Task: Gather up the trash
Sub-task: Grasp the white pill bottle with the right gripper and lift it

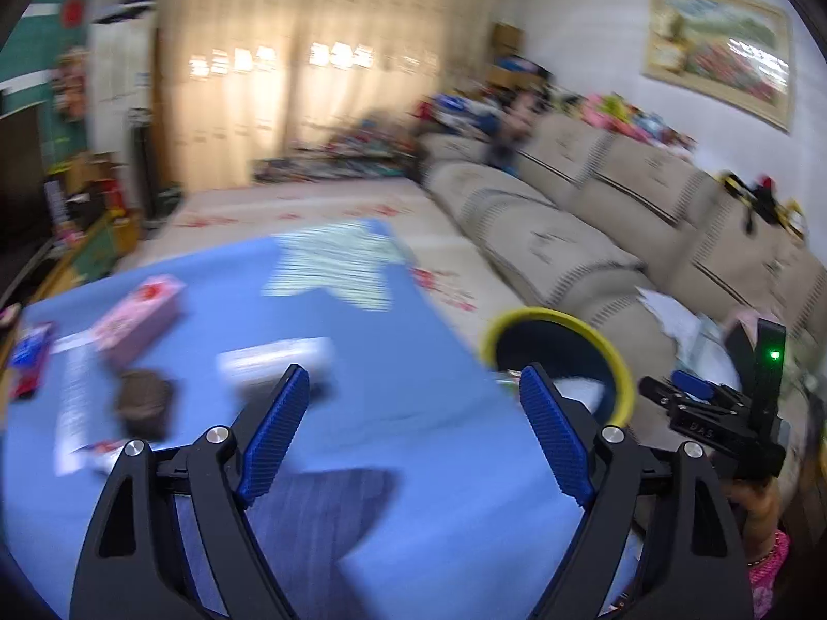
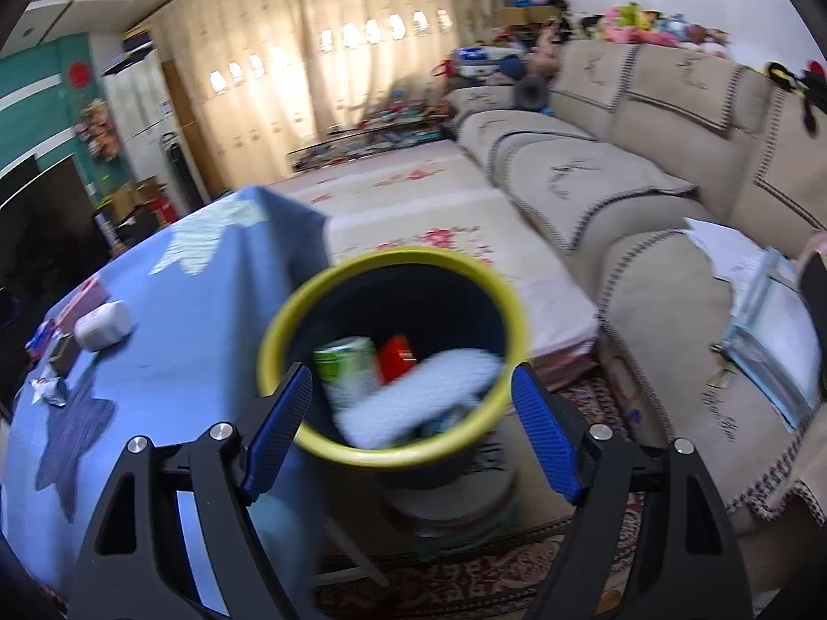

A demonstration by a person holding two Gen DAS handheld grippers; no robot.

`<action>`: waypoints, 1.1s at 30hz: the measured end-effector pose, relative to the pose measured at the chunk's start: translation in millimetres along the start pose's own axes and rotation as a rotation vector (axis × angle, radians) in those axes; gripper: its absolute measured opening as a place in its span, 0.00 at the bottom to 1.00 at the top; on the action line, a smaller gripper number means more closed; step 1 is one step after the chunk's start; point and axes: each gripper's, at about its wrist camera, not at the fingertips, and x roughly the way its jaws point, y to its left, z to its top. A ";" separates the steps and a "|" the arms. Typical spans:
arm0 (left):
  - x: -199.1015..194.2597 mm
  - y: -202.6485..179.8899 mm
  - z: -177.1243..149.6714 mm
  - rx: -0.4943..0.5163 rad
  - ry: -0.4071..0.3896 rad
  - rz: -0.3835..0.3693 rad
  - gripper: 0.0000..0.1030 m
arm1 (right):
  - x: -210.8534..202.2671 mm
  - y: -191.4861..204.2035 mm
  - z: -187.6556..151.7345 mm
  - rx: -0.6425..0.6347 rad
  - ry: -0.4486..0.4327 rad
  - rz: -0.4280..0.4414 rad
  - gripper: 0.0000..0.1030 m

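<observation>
My left gripper (image 1: 413,372) stands open and empty over the blue tablecloth (image 1: 403,351). On the cloth lie a pink box (image 1: 139,320), a white box (image 1: 274,361), a brown lump (image 1: 144,400), a red and blue packet (image 1: 31,356) and a paper strip (image 1: 77,403), all blurred. The yellow-rimmed bin (image 1: 548,316) stands off the table's right edge. My right gripper (image 2: 412,368) is open above that bin (image 2: 289,310), nothing between its pads. Inside lie a green can (image 2: 346,367), a red item (image 2: 395,361) and a blurred white piece (image 2: 424,392). A crumpled wrapper (image 2: 49,390) rests on the table.
A beige sofa (image 2: 646,196) with papers (image 2: 734,253) on it runs along the right. A flowered floor mat (image 2: 413,196) lies beyond the bin, a patterned rug (image 2: 465,578) under it. A hand (image 1: 760,511) holds the right gripper (image 1: 672,387).
</observation>
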 end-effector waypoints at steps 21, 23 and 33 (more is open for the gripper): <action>-83.1 174.7 -68.5 -0.265 -0.045 0.170 0.83 | 72.7 296.9 26.8 -0.286 0.077 0.215 0.85; -82.4 178.8 -71.0 -0.274 -0.039 0.157 0.83 | 89.2 311.1 26.8 -0.298 0.102 0.194 0.86; -69.8 194.7 -78.1 -0.307 -0.020 0.117 0.83 | 131.8 330.1 23.8 -0.326 0.159 0.104 0.87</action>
